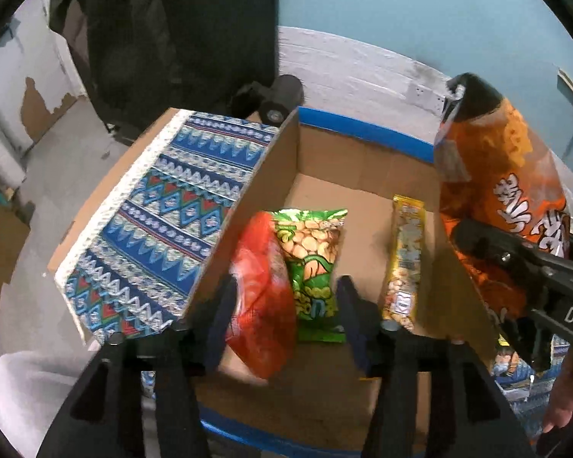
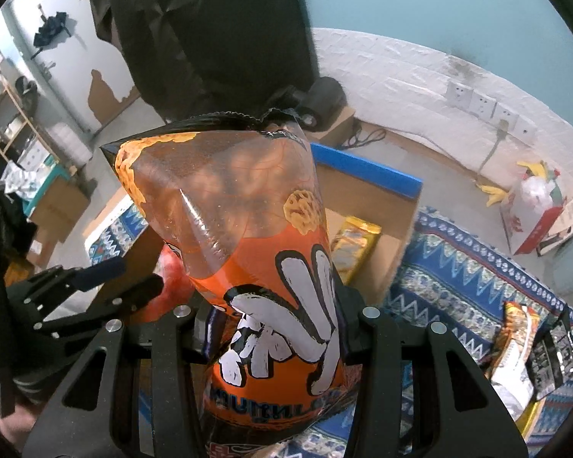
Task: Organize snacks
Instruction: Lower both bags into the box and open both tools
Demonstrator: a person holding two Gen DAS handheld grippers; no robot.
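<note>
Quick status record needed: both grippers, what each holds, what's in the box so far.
left gripper: open, red bag loose between fingers over the box
right gripper: shut on orange snack bag, held upright beside the box
cardboard box: holds green snack pack and yellow snack bar
outside box: more packets on patterned cloth

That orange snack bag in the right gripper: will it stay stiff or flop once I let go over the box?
The orange snack bag looks puffy and light, likely holding shape. Its glossy film may slip. Released upright into the box, it would probably topple.
</note>
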